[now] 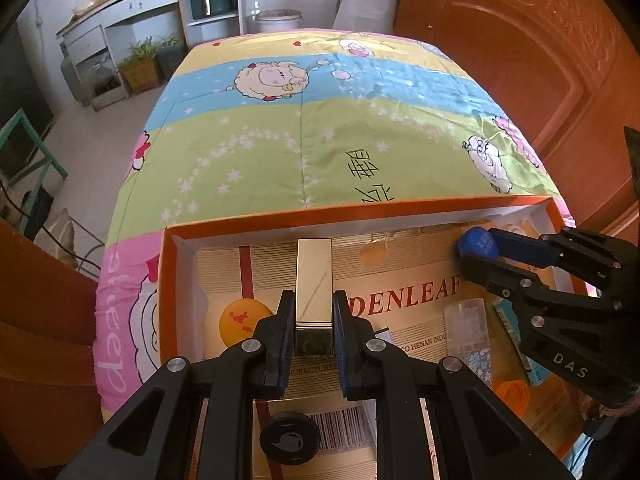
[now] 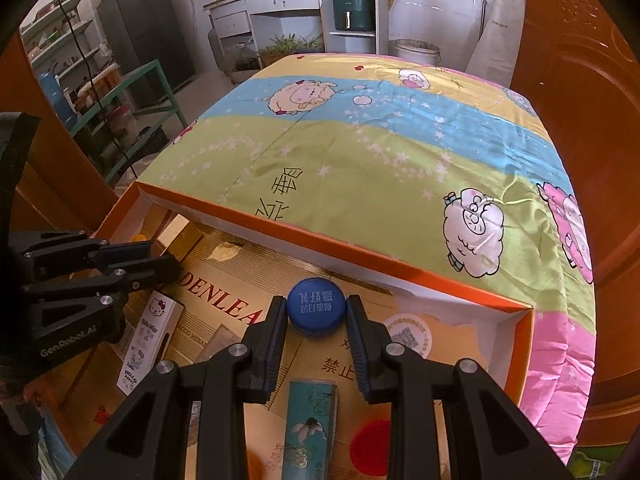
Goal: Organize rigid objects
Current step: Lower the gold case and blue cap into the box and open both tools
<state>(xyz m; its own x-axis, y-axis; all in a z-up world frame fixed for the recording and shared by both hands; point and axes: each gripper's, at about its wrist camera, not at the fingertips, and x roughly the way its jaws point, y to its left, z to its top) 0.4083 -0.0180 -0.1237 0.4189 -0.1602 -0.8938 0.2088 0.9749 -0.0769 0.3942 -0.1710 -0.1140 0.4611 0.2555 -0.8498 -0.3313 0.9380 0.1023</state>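
While clamped, gold box [image 1: 314, 280] between left tongs [image 1: 314, 312], seemingly raised.

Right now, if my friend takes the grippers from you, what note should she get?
Left gripper: shut on the gold box, over the orange tray.
Right gripper: shut on the blue cap, near the tray's far wall.
Lying in the tray: yellow cap, black cap, clear bottle, teal box, Hello Kitty box.
Done: two things gripped. Left: set both down, then sort the rest.
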